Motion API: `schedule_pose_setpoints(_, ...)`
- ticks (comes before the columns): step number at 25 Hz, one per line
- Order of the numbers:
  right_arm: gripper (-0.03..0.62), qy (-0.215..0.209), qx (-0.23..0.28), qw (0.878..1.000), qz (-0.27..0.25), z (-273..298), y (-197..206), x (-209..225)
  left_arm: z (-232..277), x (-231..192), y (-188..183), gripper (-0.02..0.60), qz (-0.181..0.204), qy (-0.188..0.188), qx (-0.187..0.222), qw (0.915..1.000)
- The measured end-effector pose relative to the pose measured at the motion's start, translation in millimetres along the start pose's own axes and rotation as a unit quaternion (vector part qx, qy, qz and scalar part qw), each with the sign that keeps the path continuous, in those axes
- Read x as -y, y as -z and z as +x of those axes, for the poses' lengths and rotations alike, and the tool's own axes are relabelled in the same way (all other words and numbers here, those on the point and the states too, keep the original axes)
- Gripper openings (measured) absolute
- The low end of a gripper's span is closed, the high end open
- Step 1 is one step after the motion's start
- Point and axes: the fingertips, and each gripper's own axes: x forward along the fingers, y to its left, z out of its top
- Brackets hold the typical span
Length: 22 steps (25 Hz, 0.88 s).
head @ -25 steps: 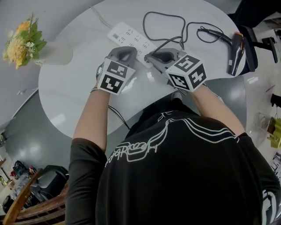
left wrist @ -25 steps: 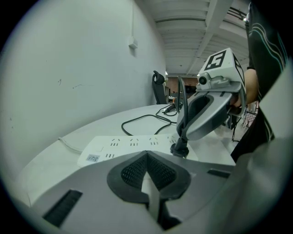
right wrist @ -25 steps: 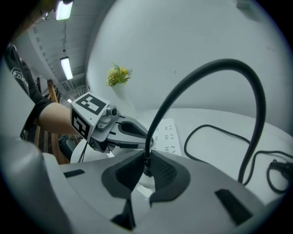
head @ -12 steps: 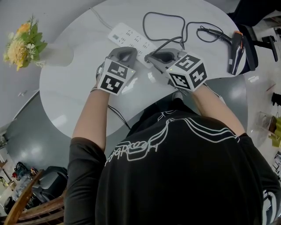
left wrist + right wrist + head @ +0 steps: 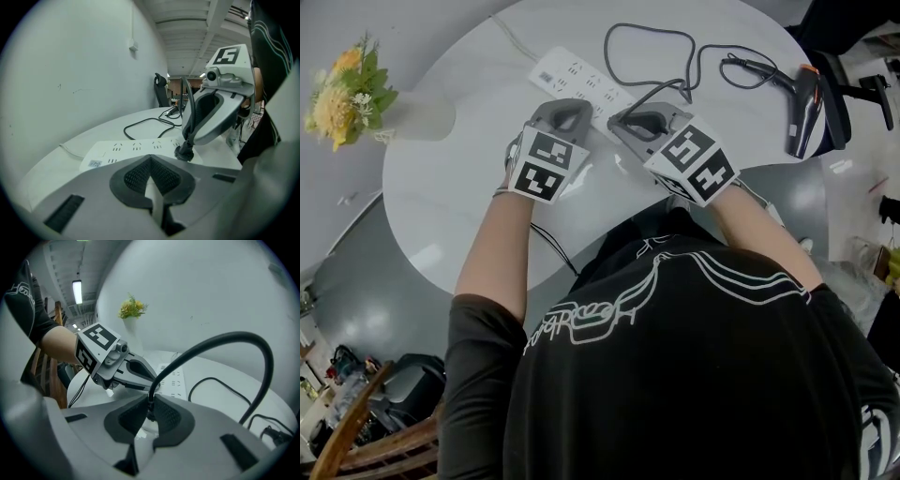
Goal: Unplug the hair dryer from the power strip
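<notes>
The right tongs (image 5: 149, 414) are gripping the small black plug (image 5: 184, 152) seated in the long white plastic power strip (image 5: 124, 151); the left tongs (image 5: 153, 183) are sitting clenched just beside them.

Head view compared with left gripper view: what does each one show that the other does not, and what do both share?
Only the head view shows the black hair dryer with an orange band at the table's right edge, and the yellow flowers in a white vase.

Only the left gripper view shows the black plug at the strip's surface, gripped by the right claw, and a black office chair by the wall.

Both show the long white power strip, the round white table and the right claw.
</notes>
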Motion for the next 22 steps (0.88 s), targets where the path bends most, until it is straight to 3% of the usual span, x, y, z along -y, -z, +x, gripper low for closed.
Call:
schedule_pose_setpoints(4, 0.025, -0.002, -0.003, 1.0, -0.009, -0.3, 0.6, -0.8, 0.0, 0.8, -0.2, 0.002, -0.001, 0.002, -0.001, 1.0)
schedule_pose_setpoints(8, 0.025, -0.026, 0.022, 0.995, 0.09, -3.2, 3.7, 8.1, 0.1, 0.7, -0.5, 0.002, 0.0, 0.002, -0.001, 1.0)
schedule_pose_setpoints(10, 0.026, -0.028, 0.029, 0.993, 0.115, -4.4, 3.7, 10.9, 1.1, 1.0, -1.1, 0.002, 0.0, 0.003, -0.001, 1.0)
schedule_pose_setpoints(17, 0.025, -0.006, 0.004, 1.0, 0.025, -1.8, 0.9, 1.2, 1.3, 0.7, -0.7, 0.002, -0.003, 0.003, 0.002, 1.0)
schedule_pose_setpoints(22, 0.025, -0.025, 0.068, 0.997, 0.021, -17.9, -42.4, 2.5, 1.4, -0.2, -1.5, 0.002, -0.003, 0.002, 0.003, 1.0)
